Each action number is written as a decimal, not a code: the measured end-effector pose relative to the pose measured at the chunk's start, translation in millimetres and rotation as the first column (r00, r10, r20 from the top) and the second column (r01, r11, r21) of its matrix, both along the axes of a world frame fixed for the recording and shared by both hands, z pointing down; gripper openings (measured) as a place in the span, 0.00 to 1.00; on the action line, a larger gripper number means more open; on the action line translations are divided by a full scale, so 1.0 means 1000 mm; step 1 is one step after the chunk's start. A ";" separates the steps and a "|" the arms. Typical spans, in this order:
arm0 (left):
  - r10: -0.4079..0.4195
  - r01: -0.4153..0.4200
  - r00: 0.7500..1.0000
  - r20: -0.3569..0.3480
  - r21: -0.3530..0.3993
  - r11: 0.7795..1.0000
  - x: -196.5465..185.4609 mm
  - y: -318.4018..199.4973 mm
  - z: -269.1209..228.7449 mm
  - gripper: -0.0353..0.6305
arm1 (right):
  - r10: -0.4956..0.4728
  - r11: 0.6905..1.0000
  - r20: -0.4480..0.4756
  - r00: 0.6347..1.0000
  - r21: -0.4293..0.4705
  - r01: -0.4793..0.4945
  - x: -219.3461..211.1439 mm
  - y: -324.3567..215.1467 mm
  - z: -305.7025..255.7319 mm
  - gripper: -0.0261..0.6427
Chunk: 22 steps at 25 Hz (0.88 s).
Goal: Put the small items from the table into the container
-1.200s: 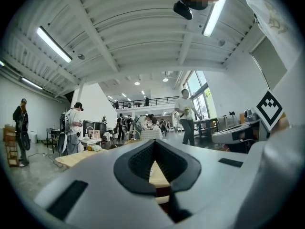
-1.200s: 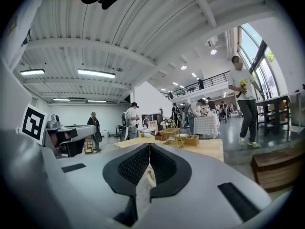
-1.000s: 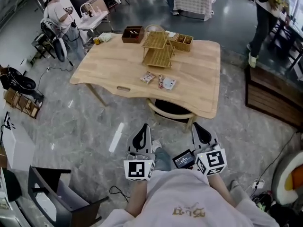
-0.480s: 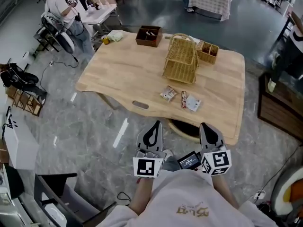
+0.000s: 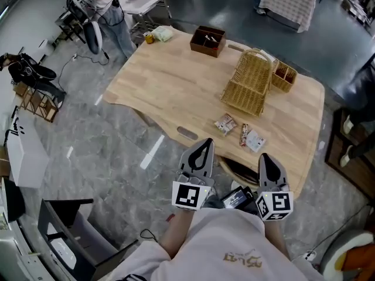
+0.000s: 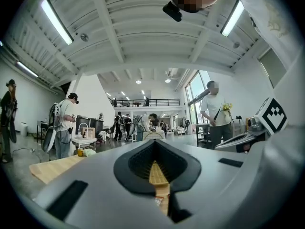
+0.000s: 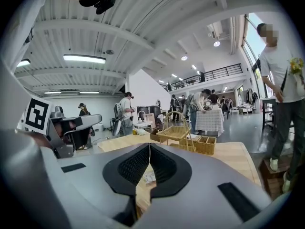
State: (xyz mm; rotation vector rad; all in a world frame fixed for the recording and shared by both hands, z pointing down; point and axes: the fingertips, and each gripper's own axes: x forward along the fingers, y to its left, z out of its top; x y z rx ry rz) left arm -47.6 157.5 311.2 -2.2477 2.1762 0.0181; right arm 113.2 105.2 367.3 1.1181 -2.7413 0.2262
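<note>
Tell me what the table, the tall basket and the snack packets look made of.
Table: pale wood, matte, with visible grain. Tall basket: woven wicker or bamboo, judging by its tan open weave. Packets: probably printed plastic film wrappers, but too small to be sure.

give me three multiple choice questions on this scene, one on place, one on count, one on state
1. Where do the packets lie, relative to the wicker basket? A inside it B on the table, nearer the person C behind it
2. How many packets? A one B three C six
3. The right gripper's jaws are: A wide open B shut on a packet C shut, empty
Answers: 1 B, on bare wood by the near edge; 2 B, three lie together; 3 C, jaws meet, nothing between.
</note>
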 end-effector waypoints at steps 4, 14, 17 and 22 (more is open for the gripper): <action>-0.045 0.046 0.999 -0.025 0.061 0.997 -0.018 -0.023 -0.001 0.04 | -0.020 0.999 -0.009 1.000 -0.035 0.019 -0.004 -0.025 0.005 0.07; -0.129 0.128 0.991 0.028 0.029 0.991 -0.052 -0.060 0.023 0.04 | -0.123 0.991 -0.040 0.992 -0.062 0.120 -0.030 -0.067 0.020 0.07; -0.099 0.101 0.994 0.042 -0.026 0.995 -0.045 -0.077 0.046 0.04 | -0.125 0.989 -0.069 0.990 -0.091 0.119 -0.027 -0.077 0.034 0.07; -0.064 0.069 0.997 0.051 -0.102 0.992 -0.036 -0.091 0.085 0.04 | -0.086 0.987 -0.101 0.991 -0.144 0.071 -0.014 -0.091 0.065 0.07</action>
